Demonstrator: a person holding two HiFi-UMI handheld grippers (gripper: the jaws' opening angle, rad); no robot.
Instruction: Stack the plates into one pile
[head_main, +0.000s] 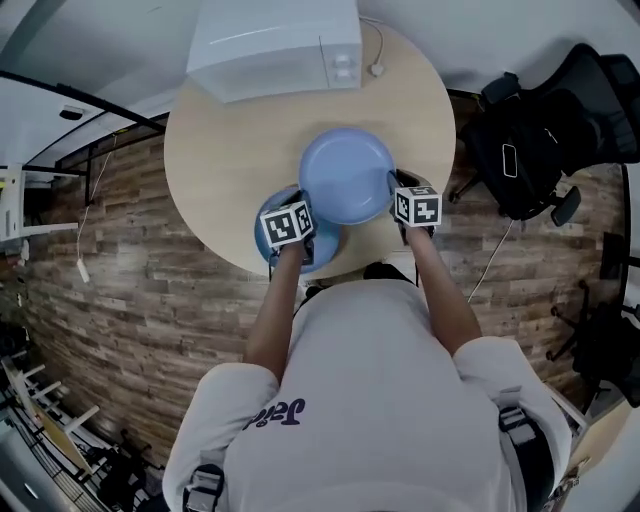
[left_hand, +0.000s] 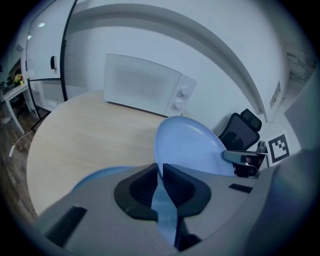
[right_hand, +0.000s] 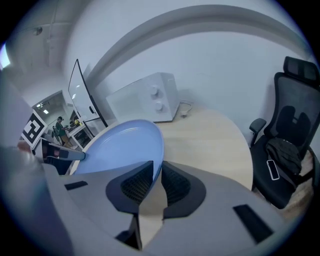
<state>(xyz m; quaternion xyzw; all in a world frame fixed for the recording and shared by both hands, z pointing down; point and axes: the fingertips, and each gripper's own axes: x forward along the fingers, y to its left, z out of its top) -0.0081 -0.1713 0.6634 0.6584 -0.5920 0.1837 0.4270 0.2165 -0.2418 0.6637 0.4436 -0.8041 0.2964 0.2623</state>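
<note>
Plates, two of them, show in the head view: a light blue plate (head_main: 347, 175), round, smooth and shallow with a raised rim, and a darker blue plate (head_main: 268, 238) of the same shape lying at the near edge of the surface. The light blue plate overlaps the darker one's far side. The surface (head_main: 220, 140) is a round top of pale wood grain; a white boxy microwave (head_main: 275, 45) stands at its far edge. Around it runs a wood-plank floor (head_main: 130, 260), with a black office chair (head_main: 545, 130) off the right edge. The left hand-held gripper (head_main: 305, 208) meets the light blue plate's left rim, and the right hand-held gripper (head_main: 393, 187) its right rim.

In the left gripper view, the left hand-held gripper (left_hand: 161, 167) has its ribbed black pads nearly together, pinching the thin rim of the light blue plate (left_hand: 190, 147), which is tilted and clear of the surface (left_hand: 85, 130). The darker blue plate (left_hand: 100, 177) lies flat below at the near edge. The right hand-held gripper (left_hand: 245, 160) clamps the opposite rim. The microwave (left_hand: 145, 87) stands against a white wall.

In the right gripper view, the right hand-held gripper (right_hand: 156, 167) closes on the light blue plate (right_hand: 120, 147) at its rim, with only a narrow slit between the pads. The left hand-held gripper (right_hand: 60, 154) holds the other side. The microwave (right_hand: 145, 100) and the office chair (right_hand: 290, 145) flank the surface (right_hand: 210, 140).
</note>
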